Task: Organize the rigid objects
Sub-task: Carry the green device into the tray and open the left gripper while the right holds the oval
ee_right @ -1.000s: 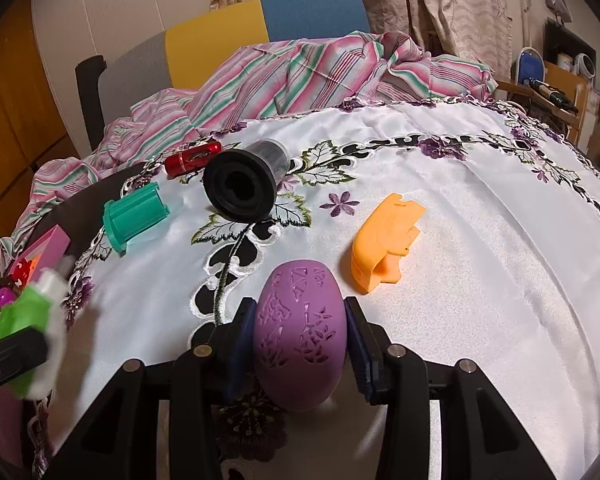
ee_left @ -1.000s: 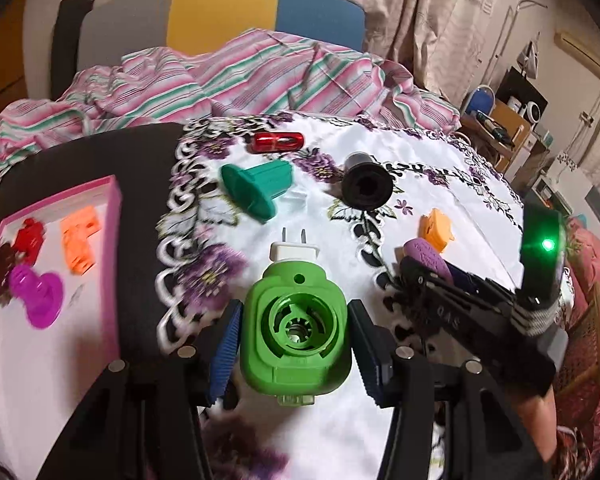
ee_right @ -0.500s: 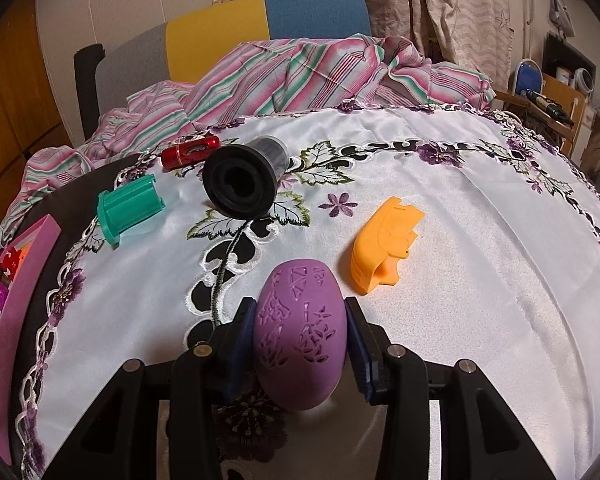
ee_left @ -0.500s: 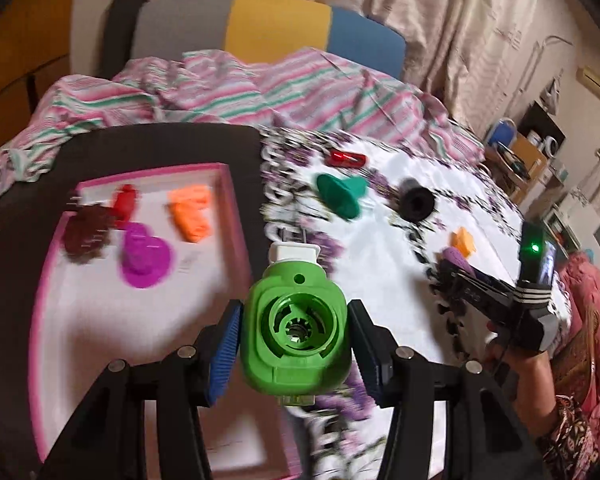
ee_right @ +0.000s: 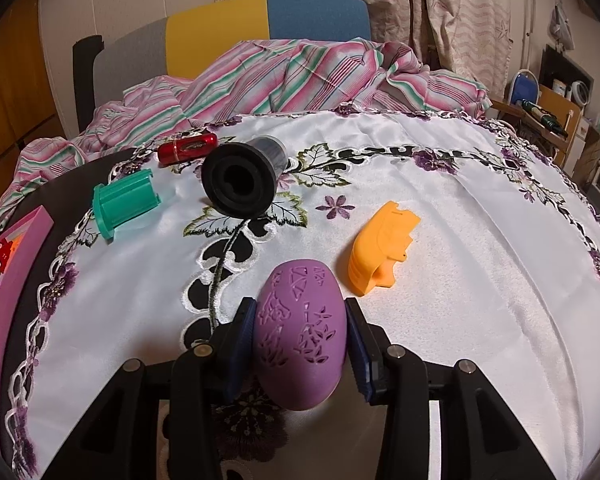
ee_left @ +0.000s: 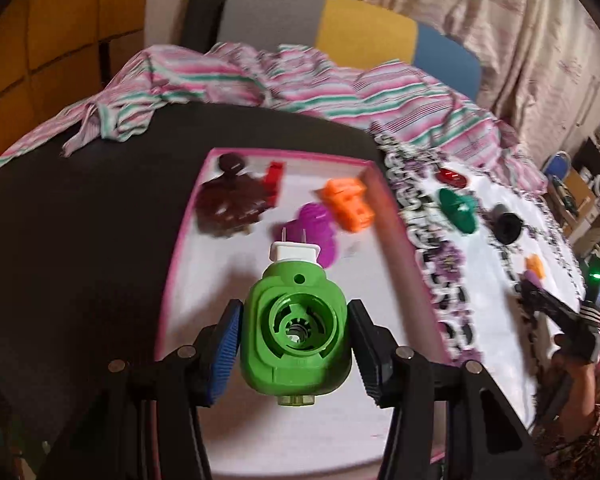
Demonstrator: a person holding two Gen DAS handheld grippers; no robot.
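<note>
The left hand-held gripper clamps a green plug-in device above the pink-rimmed tray holding 4 toys.

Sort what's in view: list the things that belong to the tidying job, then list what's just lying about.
Job:
- green plug-in device, in left gripper
- purple egg, in right gripper
- pink tray
- orange clip
- black cylinder
- teal part
- red cylinder

Lying about:
- striped cloth
- chair
- curtains
</note>
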